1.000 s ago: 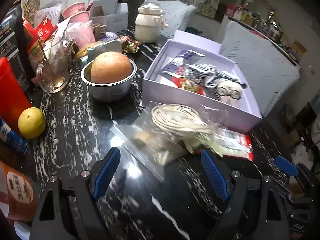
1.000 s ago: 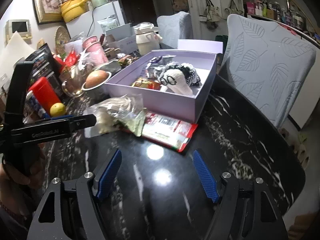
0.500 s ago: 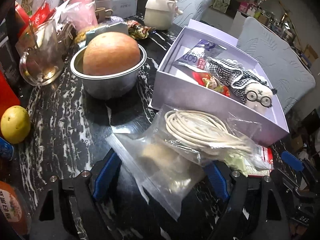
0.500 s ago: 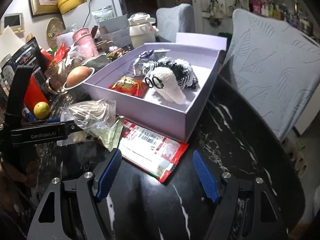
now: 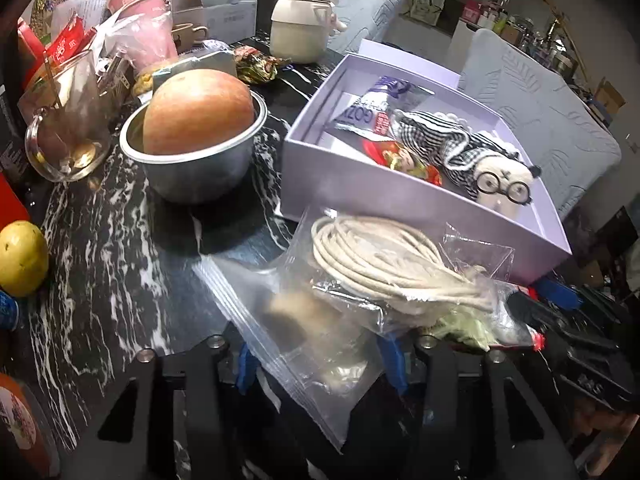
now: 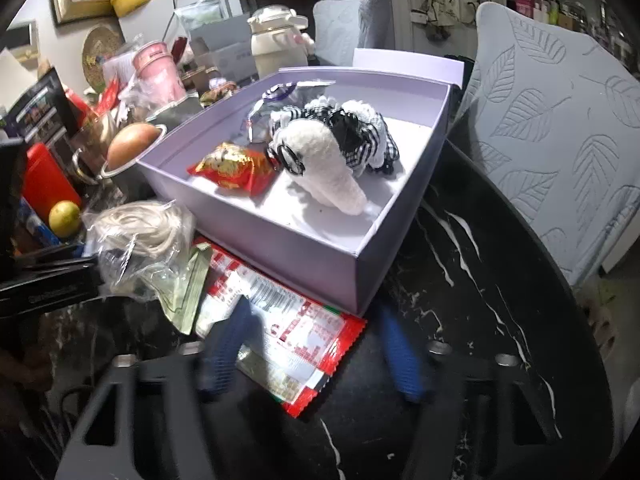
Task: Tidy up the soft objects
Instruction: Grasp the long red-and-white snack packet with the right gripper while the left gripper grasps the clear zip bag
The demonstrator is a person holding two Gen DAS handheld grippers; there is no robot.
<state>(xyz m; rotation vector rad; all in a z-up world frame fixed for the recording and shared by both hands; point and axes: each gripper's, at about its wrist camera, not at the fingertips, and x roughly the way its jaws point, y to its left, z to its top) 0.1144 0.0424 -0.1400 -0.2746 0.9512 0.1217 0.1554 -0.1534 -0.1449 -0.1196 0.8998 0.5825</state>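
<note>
A lilac box (image 5: 400, 216) (image 6: 304, 248) holds a black-and-white plush toy with glasses (image 5: 496, 176) (image 6: 328, 156) and snack packets (image 6: 232, 168). A clear zip bag with a coil of white cord (image 5: 372, 264) (image 6: 136, 228) lies in front of the box. My left gripper (image 5: 320, 356) has closed around the bag's near end, its blue pads partly hidden by the plastic. A red and white packet (image 6: 292, 332) lies by the box's corner. My right gripper (image 6: 312, 348) is open, its jaws on either side of that packet.
A steel bowl with a large orange fruit (image 5: 196, 120) stands left of the box. A glass mug (image 5: 64, 120), a yellow lemon (image 5: 22, 258), a cream jug (image 5: 300, 28) and cluttered packets fill the far left. A grey chair (image 6: 552, 128) stands at the right.
Both grippers moved forward. The left one closed its jaws on the near end of the zip bag. The right one came over the red and white packet, still open.
</note>
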